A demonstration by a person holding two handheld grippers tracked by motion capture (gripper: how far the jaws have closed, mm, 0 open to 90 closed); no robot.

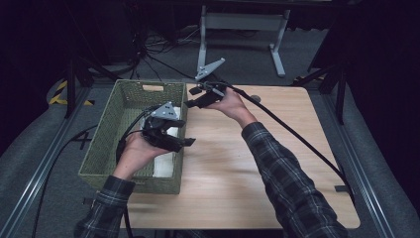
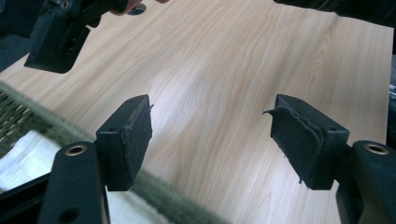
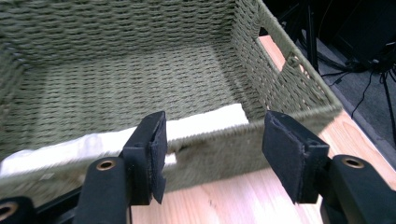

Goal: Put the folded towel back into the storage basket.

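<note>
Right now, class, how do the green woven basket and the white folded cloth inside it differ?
The basket is olive green, while the cloth is white. The basket is coarsely woven with upright walls and a handle slot, while the cloth looks smooth and lies flat. The basket holds the cloth against its table-side wall. Both sit at the table's left.

This looks like a lab or recording studio rather than a home. A light wooden table [image 1: 277,163] stands alone on grey carpet [image 1: 39,144], ringed by black curtains and dark stands. Metal rails [image 1: 34,173] run along the floor beside its left and right edges, cables [image 1: 163,62] trail beyond its far edge, and a grey desk frame [image 1: 242,25] stands behind.
</note>
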